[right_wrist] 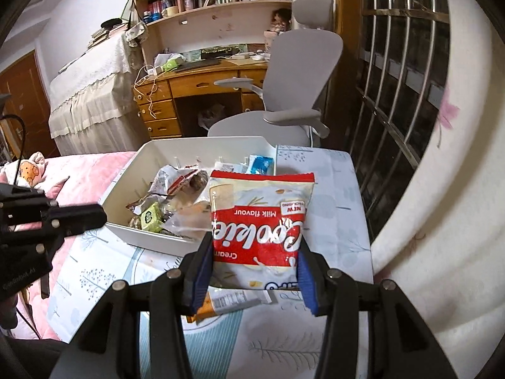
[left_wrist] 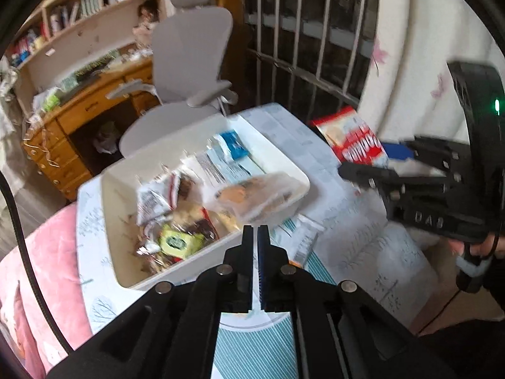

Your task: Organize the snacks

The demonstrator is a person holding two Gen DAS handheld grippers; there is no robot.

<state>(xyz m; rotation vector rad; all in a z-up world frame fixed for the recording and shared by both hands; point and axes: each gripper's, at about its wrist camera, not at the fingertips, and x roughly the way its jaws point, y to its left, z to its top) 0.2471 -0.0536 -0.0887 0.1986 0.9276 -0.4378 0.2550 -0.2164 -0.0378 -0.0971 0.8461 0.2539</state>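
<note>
The white bin (right_wrist: 126,195) sits on a small table (right_wrist: 341,195) whose far edge meets a gray chair (right_wrist: 303,63) and whose right side runs close to a barred window (right_wrist: 404,94); bare tabletop lies right of the bin. The right gripper (right_wrist: 252,265) pinches a cookie bag (right_wrist: 262,221) by its sides above the table's near part (red and white, print upside down). The left gripper (left_wrist: 255,237) has its jaws together, holding nothing, over the bin's near rim. A small wrapper (right_wrist: 233,303) lies under the bag.
</note>
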